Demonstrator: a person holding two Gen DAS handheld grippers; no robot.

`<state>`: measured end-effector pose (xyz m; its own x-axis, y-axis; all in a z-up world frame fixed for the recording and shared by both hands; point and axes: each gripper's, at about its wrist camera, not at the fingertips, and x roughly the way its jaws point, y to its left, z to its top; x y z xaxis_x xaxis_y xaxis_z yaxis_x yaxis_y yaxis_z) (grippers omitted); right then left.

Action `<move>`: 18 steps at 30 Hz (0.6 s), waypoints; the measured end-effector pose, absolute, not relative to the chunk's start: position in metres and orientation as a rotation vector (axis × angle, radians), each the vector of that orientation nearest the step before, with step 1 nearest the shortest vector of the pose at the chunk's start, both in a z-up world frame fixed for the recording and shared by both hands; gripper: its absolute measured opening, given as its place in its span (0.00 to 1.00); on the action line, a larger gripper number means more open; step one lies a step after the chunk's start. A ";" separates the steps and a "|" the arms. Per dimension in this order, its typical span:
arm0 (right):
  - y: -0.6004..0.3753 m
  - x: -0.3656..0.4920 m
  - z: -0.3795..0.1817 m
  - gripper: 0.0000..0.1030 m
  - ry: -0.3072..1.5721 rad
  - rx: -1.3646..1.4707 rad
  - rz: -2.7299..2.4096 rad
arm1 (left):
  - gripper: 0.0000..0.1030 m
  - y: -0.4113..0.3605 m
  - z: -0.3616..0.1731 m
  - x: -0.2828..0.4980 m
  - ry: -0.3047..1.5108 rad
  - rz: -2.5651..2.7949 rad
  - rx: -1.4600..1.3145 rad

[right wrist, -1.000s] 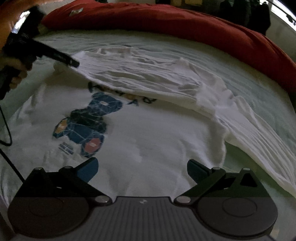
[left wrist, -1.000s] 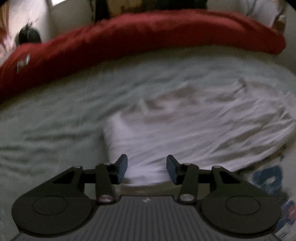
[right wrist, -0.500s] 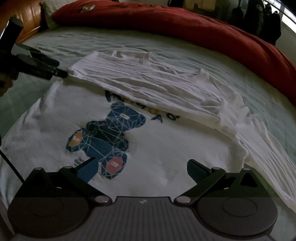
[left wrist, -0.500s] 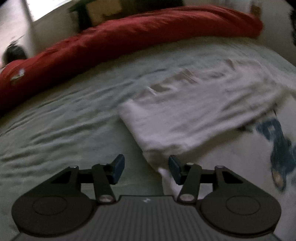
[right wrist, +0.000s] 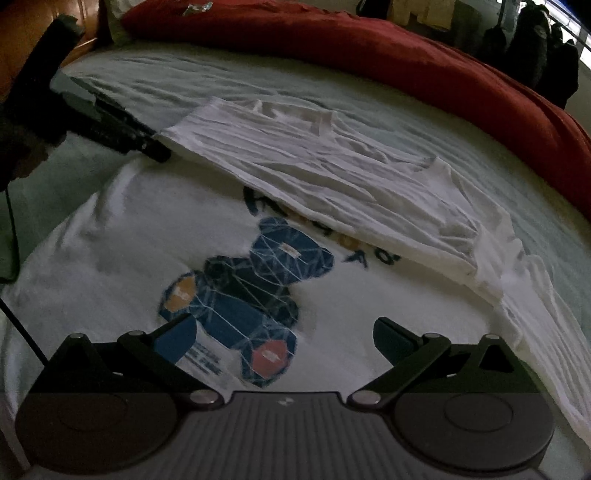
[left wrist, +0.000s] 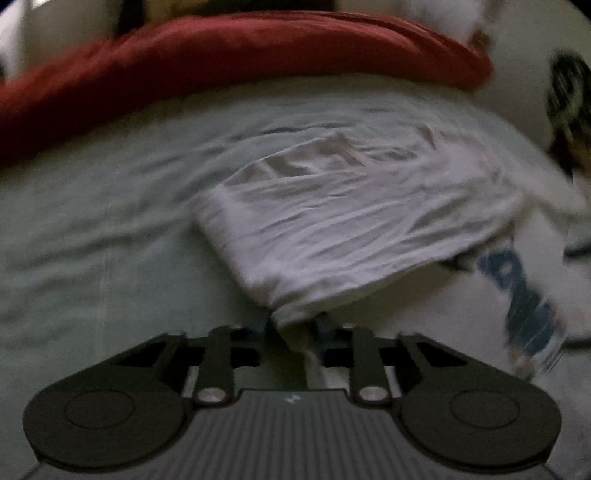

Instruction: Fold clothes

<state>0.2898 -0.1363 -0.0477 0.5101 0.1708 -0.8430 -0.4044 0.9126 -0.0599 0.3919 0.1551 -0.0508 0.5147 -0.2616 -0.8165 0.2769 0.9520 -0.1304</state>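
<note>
The white T-shirt (right wrist: 229,236) lies spread on the bed (right wrist: 155,88), its far side folded over the bear print (right wrist: 251,295). The left gripper (left wrist: 293,325) is closing on the corner of the folded part. The right gripper (right wrist: 284,336) hangs wide open above the print, holding nothing.

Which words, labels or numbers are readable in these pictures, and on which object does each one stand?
None can be read.
White T-shirt: dark letters above the blue bear print, mostly covered by the folded part.
Small lines beside the bear's foot: too blurred.
Label on the red duvet: too small.
</note>
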 end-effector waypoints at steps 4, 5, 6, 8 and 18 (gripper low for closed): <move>-0.129 0.291 -0.048 1.00 0.973 -0.280 0.361 | 0.08 0.174 -0.048 0.387 1.018 -0.281 -0.136; -0.128 0.291 -0.047 1.00 0.972 -0.284 0.363 | 0.06 0.177 -0.049 0.385 1.031 -0.265 -0.144; -0.127 0.291 -0.047 1.00 0.972 -0.284 0.365 | 0.06 0.180 -0.049 0.383 1.040 -0.250 -0.132; -0.126 0.291 -0.047 1.00 0.970 -0.285 0.365 | 0.06 0.183 -0.045 0.379 1.039 -0.228 -0.096; -0.121 0.294 -0.049 1.00 0.964 -0.284 0.366 | 0.09 0.154 -0.025 0.400 0.852 -0.342 -0.075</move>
<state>0.2944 -0.1213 -0.0488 0.5174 0.1756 -0.8376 -0.4241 0.9027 -0.0727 0.4002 0.1536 -0.0250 0.6077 -0.3250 -0.7246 0.2656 0.9431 -0.2002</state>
